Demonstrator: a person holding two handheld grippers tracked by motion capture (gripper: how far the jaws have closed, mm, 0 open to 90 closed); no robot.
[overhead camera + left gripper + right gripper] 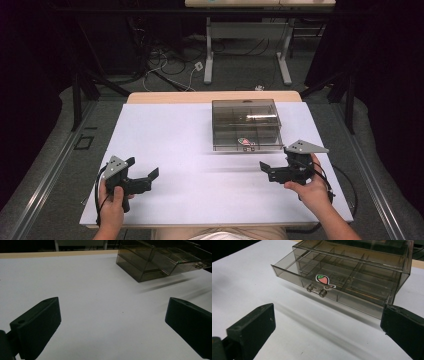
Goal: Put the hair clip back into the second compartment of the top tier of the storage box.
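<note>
1. Smoked-plastic drawer box: stands just ahead of the right gripper, well apart from the left gripper.
2. Upper drawer, with fish sticker and clear handle: already partly out.
3. Both grippers: jaws spread wide, holding nothing.
4. Remaining, by judgement: grasping the handle; drawer work unfinished.

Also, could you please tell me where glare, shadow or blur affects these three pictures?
High view: a bright glare streak lies on the smoky drawer box, and the surroundings are dark. Left gripper view: the box casts soft streaked shadows on the white table. Right gripper view: the open right tongs look soft, the drawer handle sharper.
</note>
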